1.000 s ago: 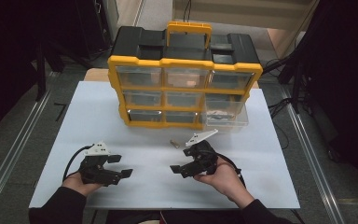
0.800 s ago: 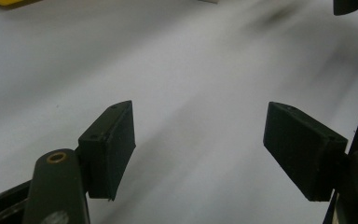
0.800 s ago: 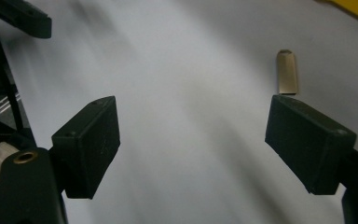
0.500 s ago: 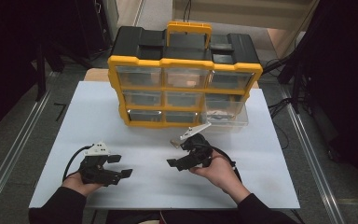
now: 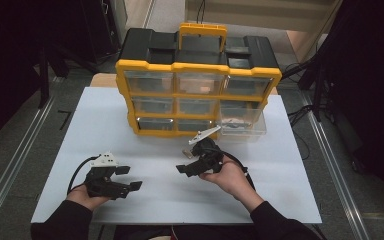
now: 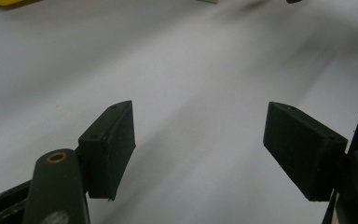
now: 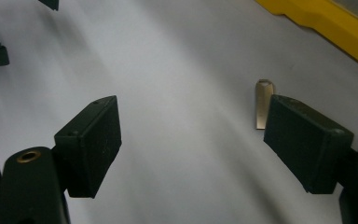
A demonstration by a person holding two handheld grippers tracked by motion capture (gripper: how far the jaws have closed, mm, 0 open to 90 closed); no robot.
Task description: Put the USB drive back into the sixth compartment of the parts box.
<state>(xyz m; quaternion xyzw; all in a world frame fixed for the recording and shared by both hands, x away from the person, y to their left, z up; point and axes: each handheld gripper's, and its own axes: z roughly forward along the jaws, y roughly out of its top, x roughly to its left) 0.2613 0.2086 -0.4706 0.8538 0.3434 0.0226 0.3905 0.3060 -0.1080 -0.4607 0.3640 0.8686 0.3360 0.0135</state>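
A small flat metal piece (image 5: 185, 151) lies on the white table (image 5: 130, 135) in front of the yellow and black drawer cabinet (image 5: 198, 95). My right gripper (image 5: 184, 161) is just beside it, open, with nothing between its fingers. In the right gripper view the metal piece (image 7: 262, 108) sits against the inner side of the right jaw of the open right gripper (image 7: 193, 107). My left gripper (image 5: 131, 178) rests low at the front left, open and empty. The left gripper view has the left gripper (image 6: 200, 116) with jaws wide apart over bare table.
A clear plastic drawer (image 5: 242, 125) stands pulled out of the cabinet's bottom right slot, with small items inside. The cabinet's yellow base (image 7: 326, 23) runs close past the right gripper. Dark floor and metal rails flank the table.
My right gripper has moved forward and a little left, up to the small metal piece. The left gripper has stayed put.
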